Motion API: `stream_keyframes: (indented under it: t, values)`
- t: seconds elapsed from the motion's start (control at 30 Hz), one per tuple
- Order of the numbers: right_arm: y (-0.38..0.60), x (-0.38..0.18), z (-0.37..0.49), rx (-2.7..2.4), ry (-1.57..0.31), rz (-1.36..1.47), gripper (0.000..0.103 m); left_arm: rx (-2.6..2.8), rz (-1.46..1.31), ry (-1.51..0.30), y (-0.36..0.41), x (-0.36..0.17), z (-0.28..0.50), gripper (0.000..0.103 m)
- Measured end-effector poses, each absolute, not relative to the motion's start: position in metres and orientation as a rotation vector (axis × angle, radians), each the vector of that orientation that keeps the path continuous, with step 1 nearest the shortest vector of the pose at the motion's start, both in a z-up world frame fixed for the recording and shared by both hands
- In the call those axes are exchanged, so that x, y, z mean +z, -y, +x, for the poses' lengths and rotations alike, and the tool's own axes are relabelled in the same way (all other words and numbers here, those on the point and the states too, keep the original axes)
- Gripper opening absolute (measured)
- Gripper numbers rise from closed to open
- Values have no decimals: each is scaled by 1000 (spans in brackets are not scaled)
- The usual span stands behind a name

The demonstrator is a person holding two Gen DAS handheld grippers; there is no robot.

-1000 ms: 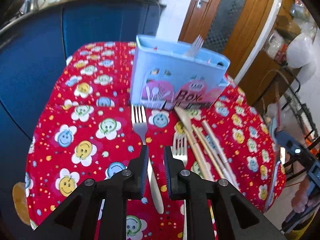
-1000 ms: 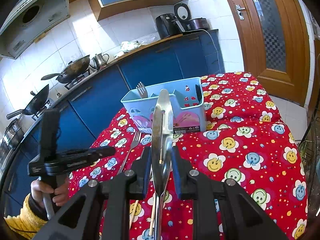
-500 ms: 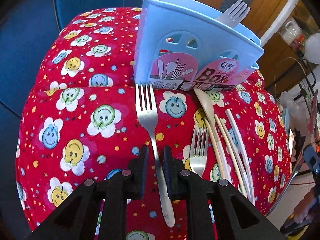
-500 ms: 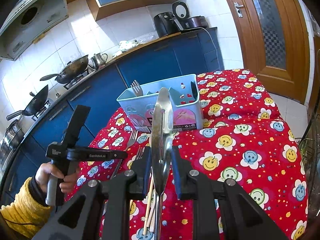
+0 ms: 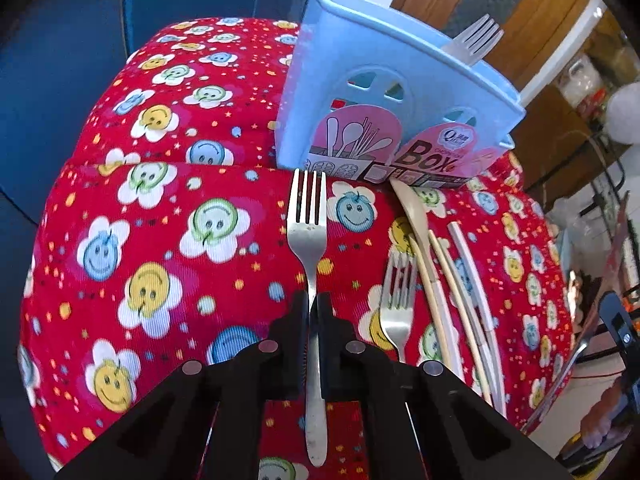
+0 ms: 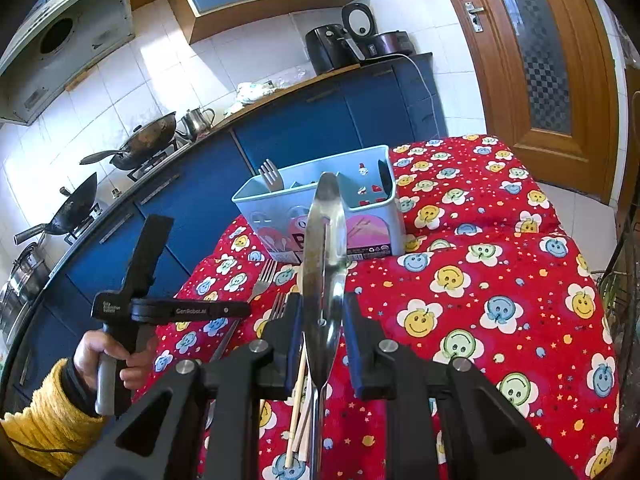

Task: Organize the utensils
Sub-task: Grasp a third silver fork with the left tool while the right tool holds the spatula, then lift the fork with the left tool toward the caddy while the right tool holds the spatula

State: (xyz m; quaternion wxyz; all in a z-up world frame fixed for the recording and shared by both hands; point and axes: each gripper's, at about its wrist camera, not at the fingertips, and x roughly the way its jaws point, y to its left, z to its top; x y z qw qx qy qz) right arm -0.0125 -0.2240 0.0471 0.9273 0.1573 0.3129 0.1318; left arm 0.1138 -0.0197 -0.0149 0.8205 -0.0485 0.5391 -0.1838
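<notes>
- Fingers of the black left gripper (image 5: 313, 312) sit close on both sides of the thin neck of a shiny metal fork (image 5: 307, 236). They look pinched on it, and the fork lies flat on the red cloth with smiley flowers (image 5: 152, 240).
- Long and straight, this fork points away from the left gripper. Its handle end is under the gripper and its prongs aim at the box.
- Beside it, toward the right edge of the cloth, lie a second metal fork (image 5: 396, 300), a pale cream spoon (image 5: 414, 216) and some pale chopsticks (image 5: 460, 280), all lined up the same way.
- Black right gripper (image 6: 322, 332) is up in the air and pinches a big shiny metal spoon (image 6: 324, 240) by its neck. The bowl of the spoon points up and forward, toward the box.
- Farther off stands the light blue plastic utensil box with pink stickers (image 5: 360, 80). It is just past the prongs of the first fork.
- One metal fork (image 5: 474, 42) already stands in the box, prongs up, in the part nearest the blue cupboards.
- I think the left hand is nearer the box, so lifting the fork and tipping it handle-down comes next.
</notes>
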Motion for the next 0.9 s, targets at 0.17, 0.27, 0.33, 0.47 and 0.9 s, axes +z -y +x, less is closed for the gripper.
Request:
stream_keyframes:
  t: [0.17, 0.27, 0.33, 0.47, 0.9]
  values:
    - [222, 50, -14, 265, -623, 316, 22, -415, -153, -1052, 9, -4, 90, 4]
    - [219, 53, -16, 264, -613, 307, 22, -430, -173, -981, 5, 7, 79, 4]
    - [217, 54, -17, 266, -607, 301, 22, -437, -179, -936, 3, 16, 73, 4]
    - [212, 58, -18, 268, -595, 287, 22, -449, -181, -840, 0, 36, 62, 4]
    - [207, 70, -15, 268, -549, 258, 22, -475, -207, -661, 1, 84, 57, 4]
